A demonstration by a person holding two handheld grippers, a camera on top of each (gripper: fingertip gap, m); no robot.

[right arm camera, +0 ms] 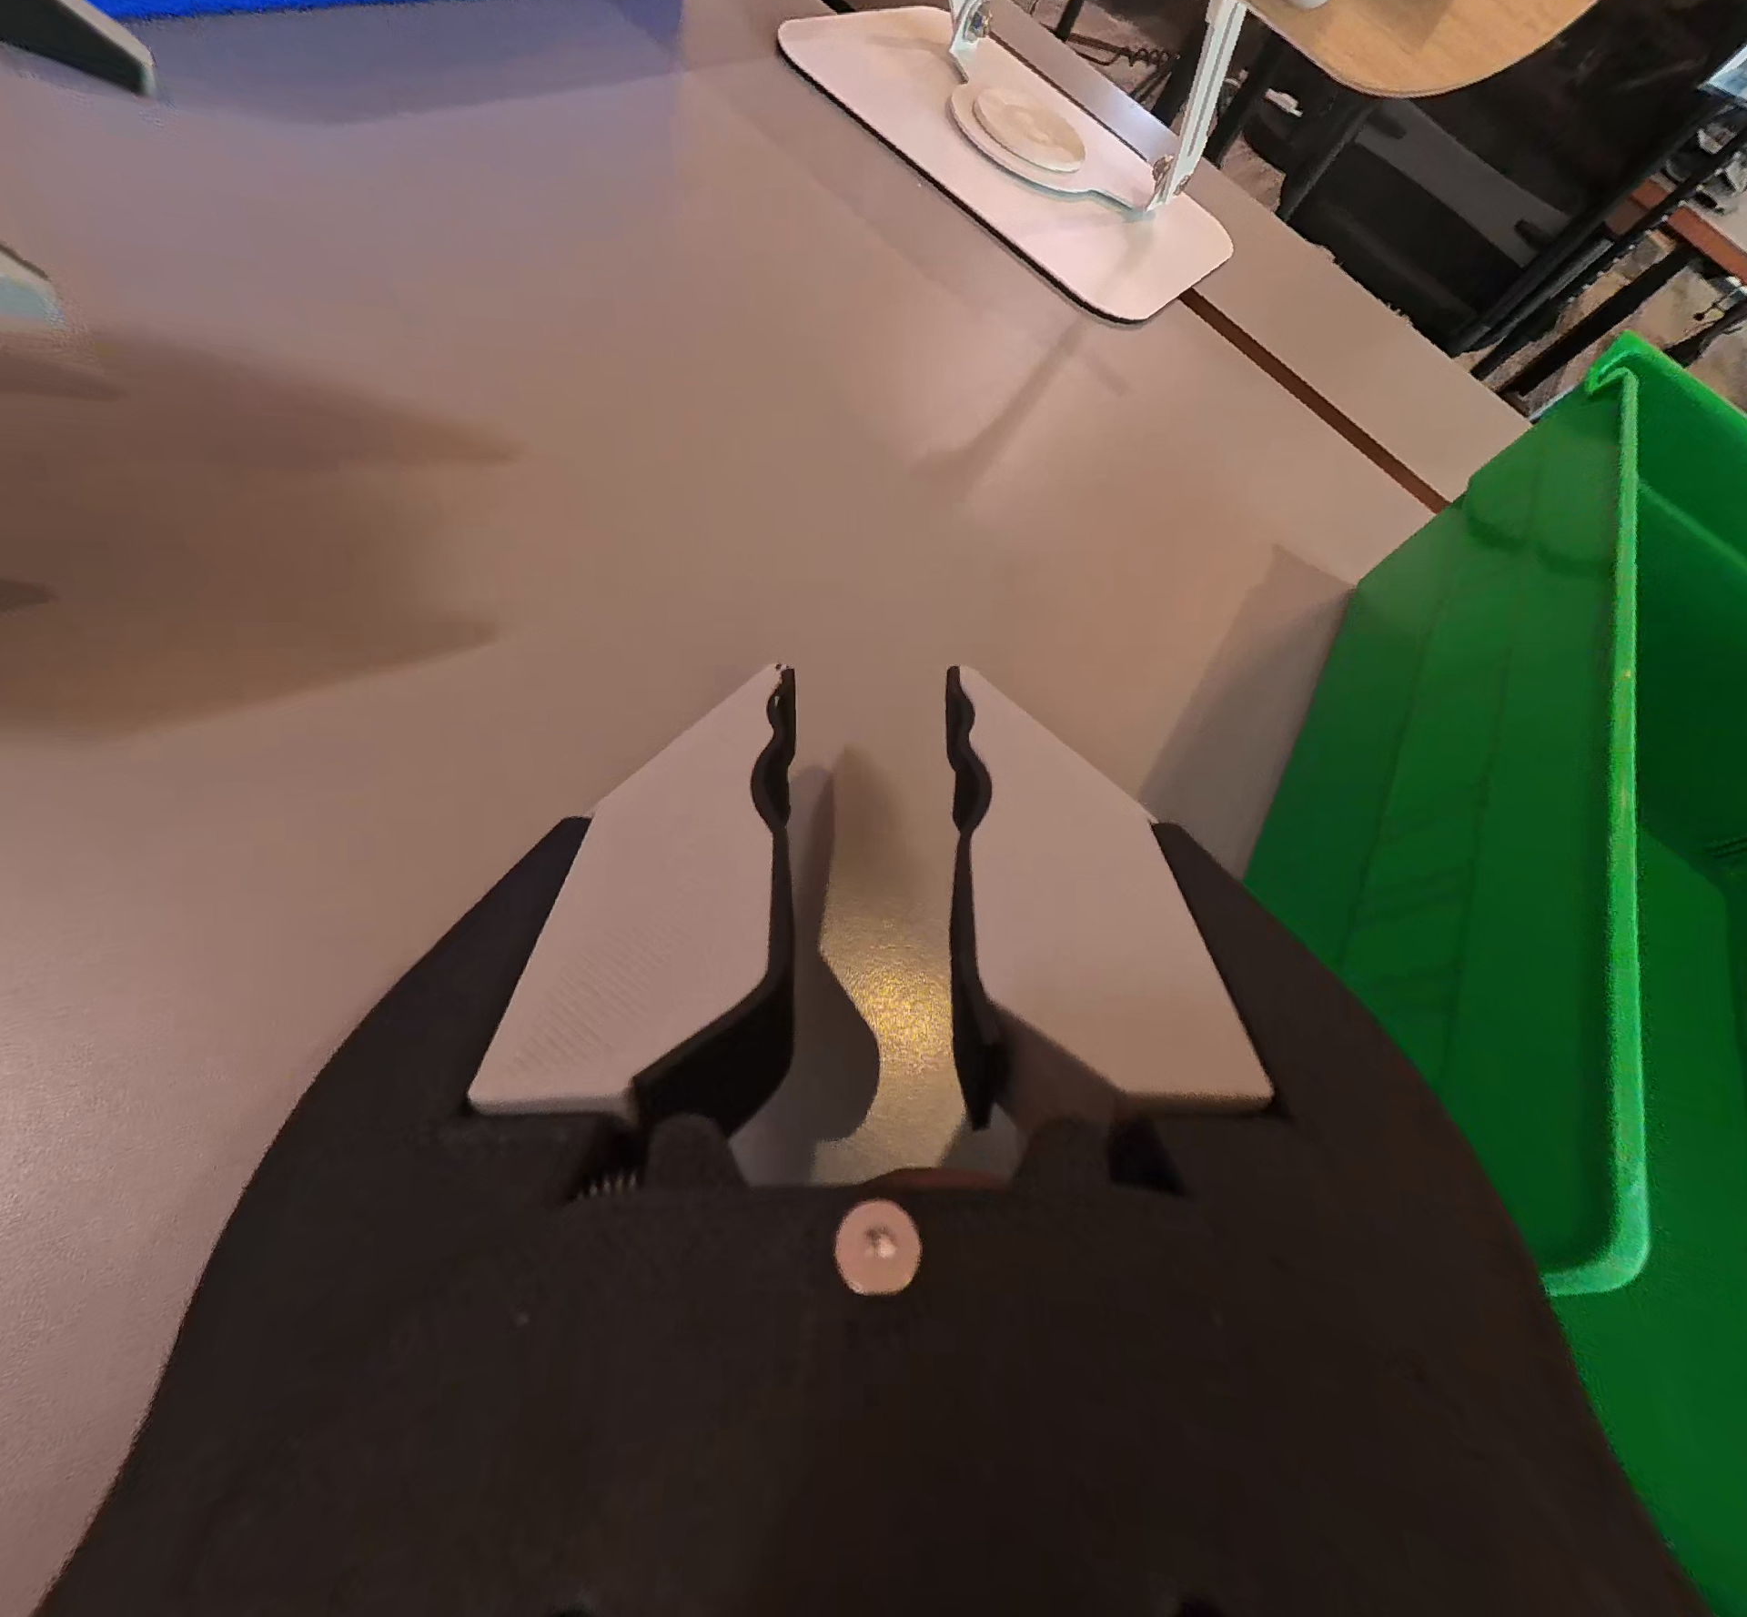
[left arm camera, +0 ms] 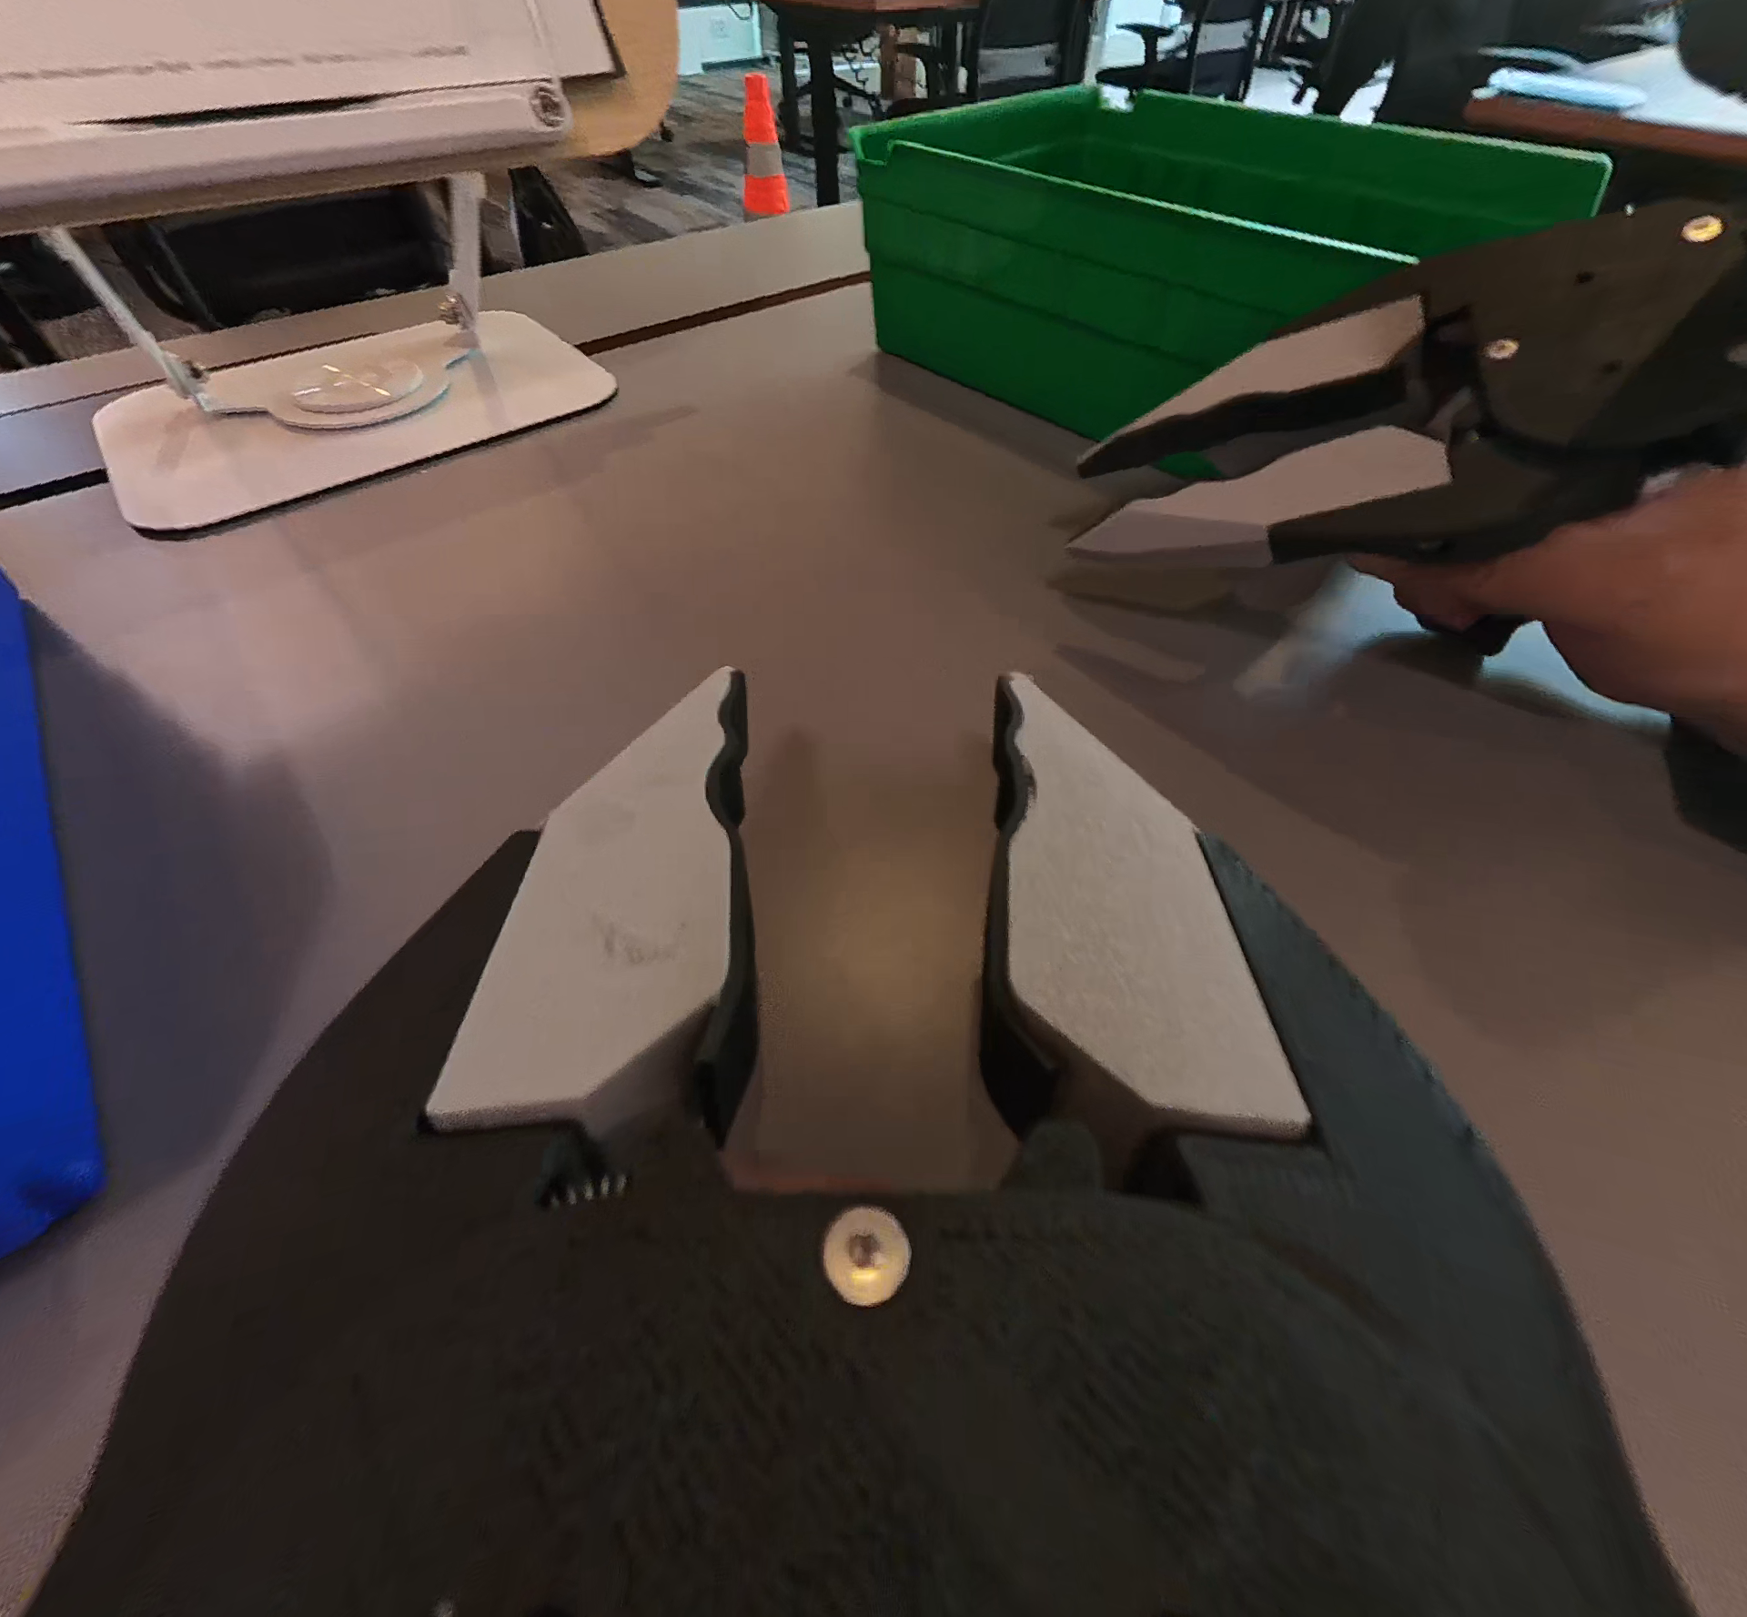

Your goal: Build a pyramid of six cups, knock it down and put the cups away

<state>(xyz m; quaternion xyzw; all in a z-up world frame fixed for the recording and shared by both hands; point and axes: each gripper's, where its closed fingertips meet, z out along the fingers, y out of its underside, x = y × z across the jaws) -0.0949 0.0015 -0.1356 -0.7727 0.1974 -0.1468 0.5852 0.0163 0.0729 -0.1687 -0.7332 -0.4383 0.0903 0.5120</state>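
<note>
Left wrist view shows the left gripper [left arm camera: 870, 692] low over the grey table [left arm camera: 662, 626], its two grey fingers spread with a clear gap and nothing between them. Off to its right, the right gripper [left arm camera: 1078, 503] is held by a hand [left arm camera: 1607, 607] just above the table, its fingers parted by a narrower gap and also holding nothing. A green bin [left arm camera: 1134, 267] stands toward the far right of the table, just behind the right gripper. A white stand [left arm camera: 359, 409] with a tilted board rests at the far left edge, and a blue object [left arm camera: 38, 910] sits at the left edge of this view. Right wrist view shows the right gripper [right arm camera: 870, 673] from behind, fingers moderately apart over bare table [right arm camera: 567, 437], with the green bin [right arm camera: 1513, 815] close beside its right finger and the white stand [right arm camera: 1021, 153] farther ahead. No cups show in either view, so I cannot tell where they are.
</note>
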